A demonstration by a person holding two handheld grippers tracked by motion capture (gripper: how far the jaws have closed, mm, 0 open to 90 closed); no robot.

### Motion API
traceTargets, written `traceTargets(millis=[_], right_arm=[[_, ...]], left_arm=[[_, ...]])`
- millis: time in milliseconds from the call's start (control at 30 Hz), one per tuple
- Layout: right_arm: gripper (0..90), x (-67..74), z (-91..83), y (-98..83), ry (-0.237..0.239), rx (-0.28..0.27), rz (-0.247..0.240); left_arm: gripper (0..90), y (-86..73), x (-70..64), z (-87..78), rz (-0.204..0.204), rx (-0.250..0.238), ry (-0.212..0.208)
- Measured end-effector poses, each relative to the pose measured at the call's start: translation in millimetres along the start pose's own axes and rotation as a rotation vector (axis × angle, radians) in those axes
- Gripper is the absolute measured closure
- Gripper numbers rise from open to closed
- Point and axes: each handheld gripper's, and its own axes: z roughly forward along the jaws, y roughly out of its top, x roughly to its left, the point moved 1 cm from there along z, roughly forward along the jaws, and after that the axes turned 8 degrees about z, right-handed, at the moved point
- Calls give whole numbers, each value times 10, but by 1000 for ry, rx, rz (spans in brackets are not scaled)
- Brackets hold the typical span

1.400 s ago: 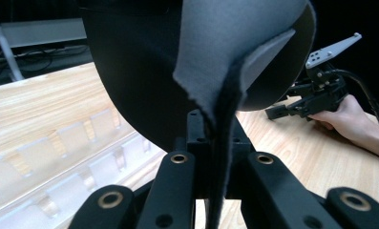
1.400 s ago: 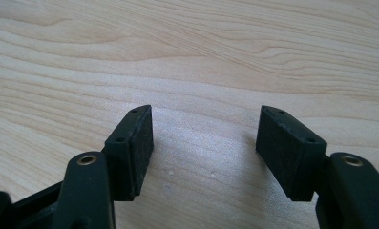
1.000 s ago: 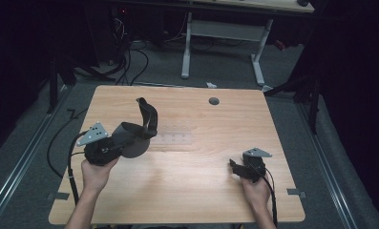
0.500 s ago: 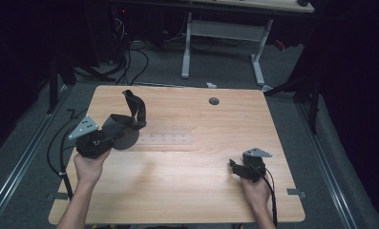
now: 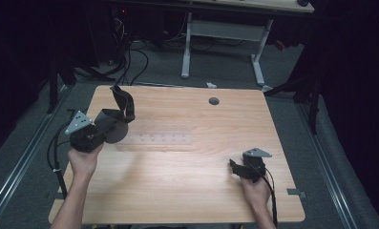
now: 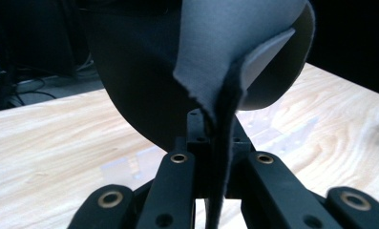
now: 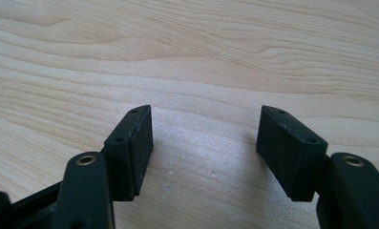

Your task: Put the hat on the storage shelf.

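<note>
Left gripper [image 5: 97, 135] clamped on edge of dark grey cloth [image 5: 115, 117], lifted just ahead of jaws above table [image 5: 187, 191]. Right gripper [image 5: 236, 168] apart, w/ nothing between. Risk: thin pinch slipping, cloth dropping back.

Left hand-held gripper [image 5: 111, 128] carried dark cloth [image 5: 116, 114] seemingly leftward.

**Bright tabletop, dark room**

High view: tabletop [image 5: 187, 162] lit from above, pale glare patch mid-surface, surroundings near black, picture soft and low-detail. Left gripper view: near cloth [image 6: 201, 62] blurred, backlit, mostly shadow. Right gripper view: even light, sharp wood grain, soft shadows under the jaws.
</note>
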Motion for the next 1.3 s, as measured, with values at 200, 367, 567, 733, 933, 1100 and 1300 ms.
traceTargets(millis=[200,367,567,733,933,1100,1300], right_arm=[[376,0,0,0,0,0,-1],[375,2,-1,-1,0,0,0],[374,3,-1,-1,1,1,1],[374,2,0,-1,1,0,0],[374,3,-1,-1,1,0,0],[374,3,-2,-2,0,1,1],[374,4,-2,-2,0,1,1]], left_arm=[[858,-11,49,91,49,8,26],[858,-21,115,138,57,4,45],[858,-45,180,177,72,2,63],[857,-95,207,213,106,14,72],[857,-134,231,255,116,15,74],[856,-165,227,282,125,15,67],[856,-199,250,303,106,16,87]])
